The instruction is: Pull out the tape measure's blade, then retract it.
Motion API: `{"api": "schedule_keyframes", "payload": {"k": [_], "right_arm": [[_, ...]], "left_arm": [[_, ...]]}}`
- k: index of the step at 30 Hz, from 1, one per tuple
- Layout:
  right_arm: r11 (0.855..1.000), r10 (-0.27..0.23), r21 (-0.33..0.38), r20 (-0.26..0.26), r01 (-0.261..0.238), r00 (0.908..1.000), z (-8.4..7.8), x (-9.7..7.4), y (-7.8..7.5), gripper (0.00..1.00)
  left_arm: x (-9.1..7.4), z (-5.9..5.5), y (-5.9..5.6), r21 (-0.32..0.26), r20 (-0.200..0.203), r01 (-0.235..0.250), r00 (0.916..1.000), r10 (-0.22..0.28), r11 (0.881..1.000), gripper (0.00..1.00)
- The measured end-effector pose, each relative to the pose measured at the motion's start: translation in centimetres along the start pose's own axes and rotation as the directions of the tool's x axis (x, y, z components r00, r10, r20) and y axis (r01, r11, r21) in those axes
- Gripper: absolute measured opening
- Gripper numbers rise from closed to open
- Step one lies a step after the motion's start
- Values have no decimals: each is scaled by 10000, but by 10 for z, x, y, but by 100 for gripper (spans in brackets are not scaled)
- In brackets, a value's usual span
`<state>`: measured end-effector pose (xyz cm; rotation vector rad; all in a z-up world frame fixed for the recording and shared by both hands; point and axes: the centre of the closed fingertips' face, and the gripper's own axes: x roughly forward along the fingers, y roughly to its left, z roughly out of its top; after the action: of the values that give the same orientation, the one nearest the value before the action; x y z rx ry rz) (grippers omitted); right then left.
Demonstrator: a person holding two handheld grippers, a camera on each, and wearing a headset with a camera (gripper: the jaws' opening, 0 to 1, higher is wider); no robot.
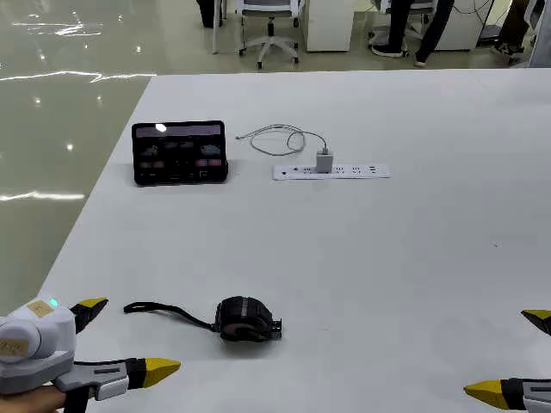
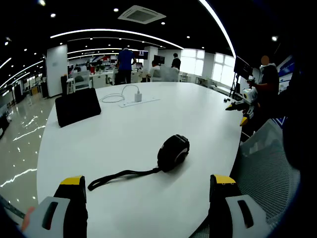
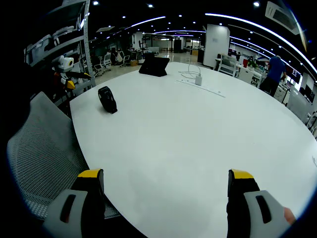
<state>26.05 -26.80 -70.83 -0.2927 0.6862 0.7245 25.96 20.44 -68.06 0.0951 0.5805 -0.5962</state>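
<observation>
A black tape measure lies on the white table near its front edge, its black wrist strap trailing to the left. In the left gripper view the tape measure sits ahead of the jaws, a short way off. My left gripper hovers open at the lower left of the head view, left of the strap, with nothing between its yellow-tipped fingers. At the lower right, my right gripper is open and far from the tape measure. No blade shows outside the case.
A black phone on a stand stands at the back left. A white power strip with a charger and coiled cable lies behind the middle. A mesh chair sits at the table's near edge. Office chairs and people are beyond the table.
</observation>
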Motion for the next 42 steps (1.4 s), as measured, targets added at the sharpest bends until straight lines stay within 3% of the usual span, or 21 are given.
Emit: {"api": "schedule_keyframes", "payload": {"k": [18, 28, 42], "right_arm": [[10000, -23, -48, -141, 22, 9999, -6, -3, -1, 100], [9998, 21, -205, -11, -21, 10000, -1, 1, 1, 100], [9984, 288, -503, 263, -274, 9992, 7, 15, 9, 100]], "left_arm": [[3, -3, 2, -98, -63, -21, 10000, 20, 9999, 100], [5, -2, 5, 240, -225, 126, 9997, -120, 9996, 100], [19, -9, -4, 728, -621, 595, 9966, -550, 9956, 100]]}}
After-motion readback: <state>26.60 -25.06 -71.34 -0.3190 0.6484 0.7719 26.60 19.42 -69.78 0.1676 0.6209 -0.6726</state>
